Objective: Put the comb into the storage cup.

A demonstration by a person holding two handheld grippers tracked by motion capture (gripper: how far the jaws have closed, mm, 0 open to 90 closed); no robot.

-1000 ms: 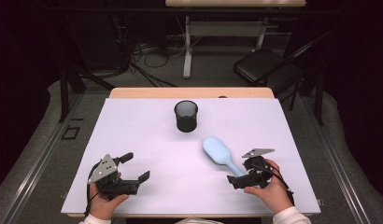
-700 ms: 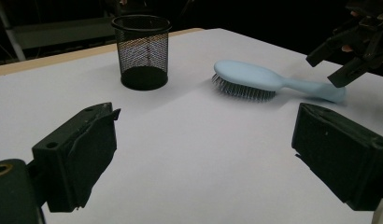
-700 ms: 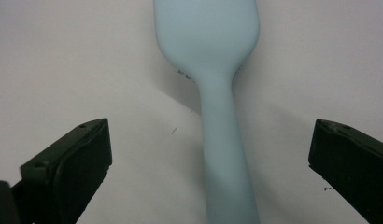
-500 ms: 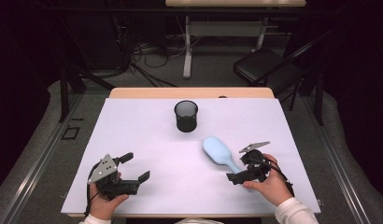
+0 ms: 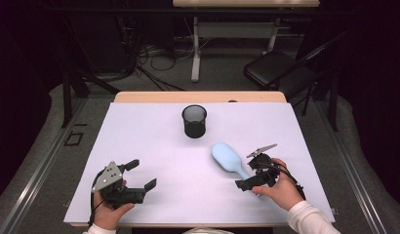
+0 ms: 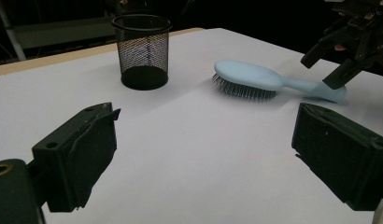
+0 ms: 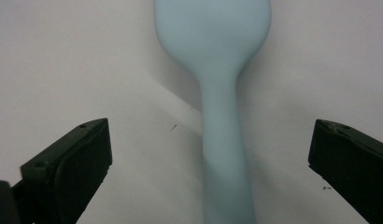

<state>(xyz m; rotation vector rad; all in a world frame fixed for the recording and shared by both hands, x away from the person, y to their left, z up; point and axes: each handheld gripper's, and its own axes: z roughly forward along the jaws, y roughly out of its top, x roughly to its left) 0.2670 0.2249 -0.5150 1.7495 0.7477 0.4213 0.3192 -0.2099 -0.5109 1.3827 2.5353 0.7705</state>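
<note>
At the near left corner of the pale, matte surface (image 5: pixel 154 126), the left claw (image 5: pixel 142 174) is resting in the person's left hand (image 5: pixel 108 214), its two blocky black jaws standing wide apart with nothing between them, pointing across toward the middle of the sheet. Further in, near the far centre, a black mesh cup (image 5: pixel 194 121) is standing upright, a round open-topped cylinder of fine wire netting, well apart from both hands. To its right and nearer, the light blue hairbrush (image 5: pixel 226 157) is lying bristles down, its broad oval head pointing up-left toward the cup and its slim, smooth plastic handle running down-right toward the person's right hand (image 5: pixel 278 187). The right claw (image 5: pixel 248 170) is hovering directly over that handle, clearly the nearer of the two, its jaws spread wide and not touching anything. In the right gripper view the handle (image 7: pixel 223 154) is running straight up the middle between the two open jaws, so the brush's long axis is lying along the claw's pointing direction and across its closing line; judging by that, a drop and a squeeze should be catching the narrow neck squarely. The plastic is looking glossy and hard, likely a bit slippery, while the dense dark bristles (image 6: pixel 243 88) are sitting against the sheet.
</note>
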